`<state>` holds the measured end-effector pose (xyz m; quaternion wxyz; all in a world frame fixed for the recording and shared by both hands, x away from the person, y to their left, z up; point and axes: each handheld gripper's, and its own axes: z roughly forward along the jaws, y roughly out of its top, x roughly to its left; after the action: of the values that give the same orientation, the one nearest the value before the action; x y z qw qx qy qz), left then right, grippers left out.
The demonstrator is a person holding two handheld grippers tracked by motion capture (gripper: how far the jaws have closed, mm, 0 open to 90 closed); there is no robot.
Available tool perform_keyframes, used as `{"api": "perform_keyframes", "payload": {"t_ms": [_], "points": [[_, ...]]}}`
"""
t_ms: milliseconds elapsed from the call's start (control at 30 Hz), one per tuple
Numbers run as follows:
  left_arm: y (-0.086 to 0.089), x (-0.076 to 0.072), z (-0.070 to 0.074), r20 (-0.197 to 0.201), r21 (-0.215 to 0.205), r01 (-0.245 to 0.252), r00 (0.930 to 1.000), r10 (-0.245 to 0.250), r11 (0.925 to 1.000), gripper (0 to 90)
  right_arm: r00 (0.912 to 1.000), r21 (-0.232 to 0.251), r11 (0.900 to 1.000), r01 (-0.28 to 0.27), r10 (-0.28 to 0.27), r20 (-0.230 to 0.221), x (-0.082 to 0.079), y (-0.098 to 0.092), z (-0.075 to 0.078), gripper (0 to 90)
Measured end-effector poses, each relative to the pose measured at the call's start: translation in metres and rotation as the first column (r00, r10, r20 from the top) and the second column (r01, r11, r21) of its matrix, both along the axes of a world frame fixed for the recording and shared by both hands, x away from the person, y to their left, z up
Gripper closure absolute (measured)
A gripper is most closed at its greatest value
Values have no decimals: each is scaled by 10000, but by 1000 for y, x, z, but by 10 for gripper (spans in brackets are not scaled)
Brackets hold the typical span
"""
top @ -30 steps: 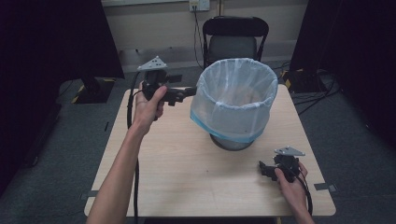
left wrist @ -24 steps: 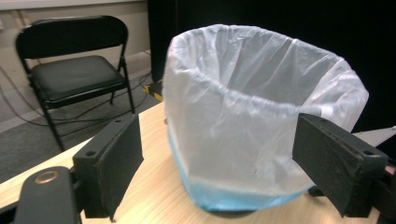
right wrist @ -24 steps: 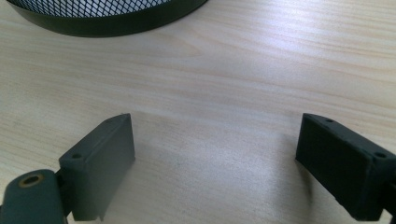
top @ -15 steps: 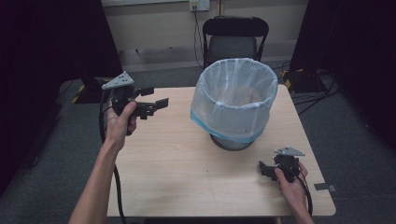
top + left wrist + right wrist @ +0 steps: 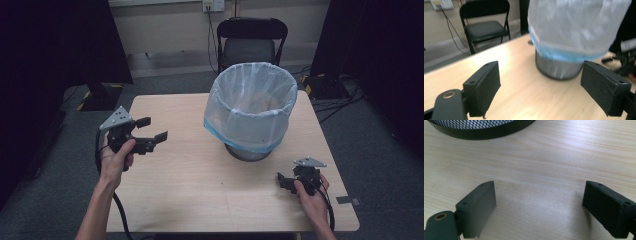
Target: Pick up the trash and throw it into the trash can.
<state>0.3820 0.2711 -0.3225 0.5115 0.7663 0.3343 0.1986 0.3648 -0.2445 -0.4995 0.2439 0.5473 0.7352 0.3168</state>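
My left gripper (image 5: 150, 129) hangs above the left part of the table (image 5: 190, 200), its jaws spread wide with nothing between them. It points toward the bin (image 5: 250, 117), which stands well apart from it on the far right half of the table. In the left gripper view, the bin (image 5: 574, 37) sits ahead between my two black jaws, a little blurred, with its clear plastic liner (image 5: 579, 22) folded down over the rim and a blue band at the liner's lower edge. The dark metal base (image 5: 557, 70) shows below that band.

My right gripper (image 5: 287, 181) rests low near the right front corner of the table, jaws also wide and empty. In the right gripper view, the bin's mesh foot (image 5: 481, 127) is close ahead on the bare wood.

A black folding chair (image 5: 248, 42) stands behind the table.

I judge the liner already looks seated around the rim, so the step in hand seems to be a pause clear of the bin. If the liner needs more tucking, the next move calls for bringing the left gripper across to the rim and closing on the plastic alone, not the mesh.
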Motion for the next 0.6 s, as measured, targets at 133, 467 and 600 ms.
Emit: {"api": "perform_keyframes", "payload": {"t_ms": [133, 467, 600], "points": [[10, -8, -18, -221, -75, -465, 9987, 463, 9989, 158, 10000, -1, 10000, 0, 0, 0, 0, 0, 0, 105], [32, -24, -67, -1029, 261, -1560, 9821, 1578, 9874, 158, 10000, -4, 10000, -1, 1, 0, 0, 0, 0, 105], [39, -26, -88, -1159, 396, -1814, 9759, 1849, 9826, 158, 10000, -6, 10000, -3, 3, 1, 0, 0, 0, 105]]}}
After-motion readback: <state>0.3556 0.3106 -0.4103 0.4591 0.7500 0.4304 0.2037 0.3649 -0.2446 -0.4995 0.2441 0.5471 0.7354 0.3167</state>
